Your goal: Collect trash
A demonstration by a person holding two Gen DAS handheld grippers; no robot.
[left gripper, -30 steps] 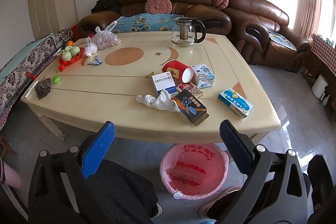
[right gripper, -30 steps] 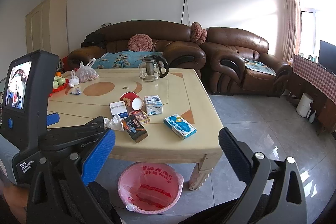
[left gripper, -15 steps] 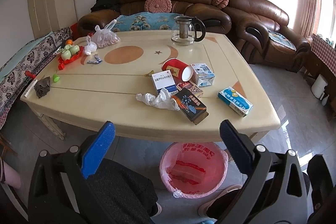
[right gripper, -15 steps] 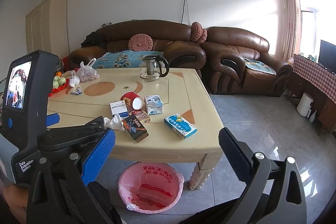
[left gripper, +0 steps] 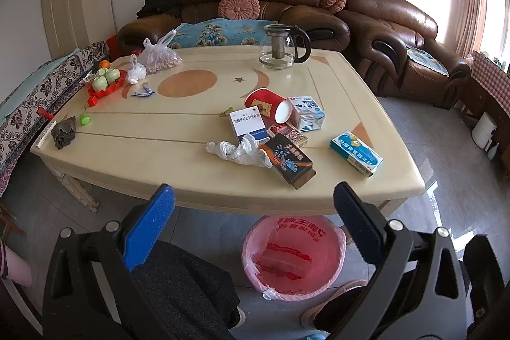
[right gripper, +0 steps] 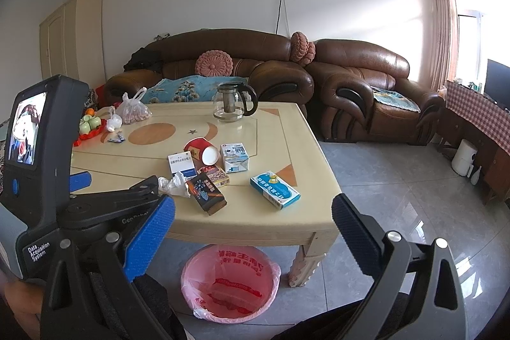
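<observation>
Cream wooden table [left gripper: 134,145] carries the litter near its front edge. Pink-lined round waste bin [left gripper: 293,257] stands on the floor under that edge. Left gripper [left gripper: 251,206] and right gripper [right gripper: 251,219]: jaws spread wide, holding nothing, short of the table. Black carton [left gripper: 290,160] touches crumpled white tissue [left gripper: 239,150].

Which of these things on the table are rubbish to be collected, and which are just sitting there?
Likely for collecting:
crumpled tissue
black box
tipped red cup
blue-and-white box
pink-lined bin under the table, probably where they go

Probably just lying about:
glass teapot
bag of nuts
red fruit tray
</observation>
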